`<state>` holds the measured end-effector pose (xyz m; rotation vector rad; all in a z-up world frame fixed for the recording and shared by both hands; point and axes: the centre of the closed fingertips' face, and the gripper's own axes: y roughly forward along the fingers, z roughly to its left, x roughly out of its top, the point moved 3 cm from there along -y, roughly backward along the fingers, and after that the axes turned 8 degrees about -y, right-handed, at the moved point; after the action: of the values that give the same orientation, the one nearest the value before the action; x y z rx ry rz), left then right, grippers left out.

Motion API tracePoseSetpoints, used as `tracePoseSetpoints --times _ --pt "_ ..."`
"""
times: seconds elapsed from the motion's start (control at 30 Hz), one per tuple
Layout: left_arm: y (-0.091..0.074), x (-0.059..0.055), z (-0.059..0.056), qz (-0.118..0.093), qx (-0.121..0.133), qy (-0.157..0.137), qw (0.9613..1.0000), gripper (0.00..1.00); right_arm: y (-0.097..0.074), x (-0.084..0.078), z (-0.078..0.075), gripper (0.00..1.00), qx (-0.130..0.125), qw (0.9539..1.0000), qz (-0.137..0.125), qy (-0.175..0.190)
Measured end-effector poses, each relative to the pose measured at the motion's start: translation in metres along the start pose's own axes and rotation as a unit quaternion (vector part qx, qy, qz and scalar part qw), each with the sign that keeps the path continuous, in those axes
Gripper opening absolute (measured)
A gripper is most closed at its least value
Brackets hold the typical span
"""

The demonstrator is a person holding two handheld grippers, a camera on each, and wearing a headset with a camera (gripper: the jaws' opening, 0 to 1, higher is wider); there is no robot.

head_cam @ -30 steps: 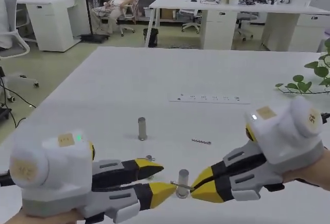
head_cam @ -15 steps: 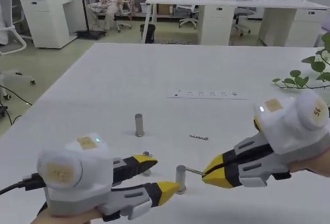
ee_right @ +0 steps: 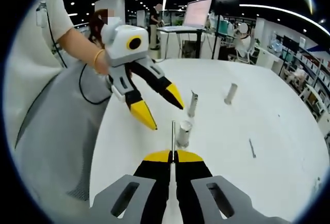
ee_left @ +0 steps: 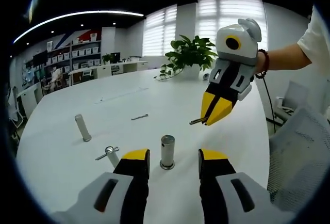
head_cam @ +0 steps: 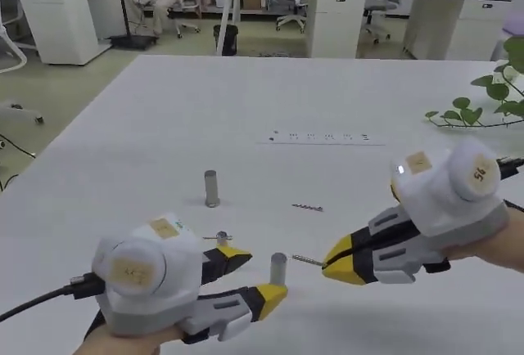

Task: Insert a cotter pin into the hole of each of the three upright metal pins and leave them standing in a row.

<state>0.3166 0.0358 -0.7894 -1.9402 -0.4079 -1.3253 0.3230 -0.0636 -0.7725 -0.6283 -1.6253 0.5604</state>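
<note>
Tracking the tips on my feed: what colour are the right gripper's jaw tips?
Yellow, with black behind, on the right gripper; the head view shows it best.

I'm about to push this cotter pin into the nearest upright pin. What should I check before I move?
1. Right gripper shut on the thin metal cotter pin: ok.
2. Nearest short grey metal cylinder pin standing upright: ok.
3. Left gripper steadying that pin: not ok. Its jaws are open, one on each side, not touching it.
4. Cotter tip lined up with the hole: cannot tell. The hole is not visible, and the tip is short of the pin.
5. Spare loose cotter pin lying on the white table: ok.
</note>
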Motion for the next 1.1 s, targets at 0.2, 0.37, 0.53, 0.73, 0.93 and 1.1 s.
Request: tracePoseSetpoints --times 0.2,0.37,0.53,0.73,0.93,1.1 --pt "0.012 -0.006 0.005 0.006 0.007 -0.014 0.9999 0.32 0.005 -0.009 -0.005 0.03 -0.003 0.9998 0.018 -0.006" --pt "0.022 -0.013 0.009 0.011 0.014 -0.026 0.9995 0.28 0.012 -0.018 -0.008 0.03 -0.001 0.9994 0.033 -0.007" --pt "0.027 -0.014 0.011 0.011 0.014 -0.027 0.9995 0.26 0.016 -0.023 -0.010 0.03 0.002 0.9992 0.040 -0.006" --pt "0.033 -0.014 0.009 0.009 0.008 -0.017 0.9998 0.20 0.020 -0.025 -0.016 0.03 0.000 0.9992 0.040 -0.002" --pt "0.035 -0.016 0.009 0.011 0.006 -0.021 0.9997 0.14 0.024 -0.025 -0.017 0.03 0.004 0.9992 0.040 -0.004" --pt "0.035 -0.020 0.012 0.015 0.008 -0.026 0.9995 0.12 0.027 -0.023 -0.017 0.03 0.007 0.9991 0.041 -0.010"
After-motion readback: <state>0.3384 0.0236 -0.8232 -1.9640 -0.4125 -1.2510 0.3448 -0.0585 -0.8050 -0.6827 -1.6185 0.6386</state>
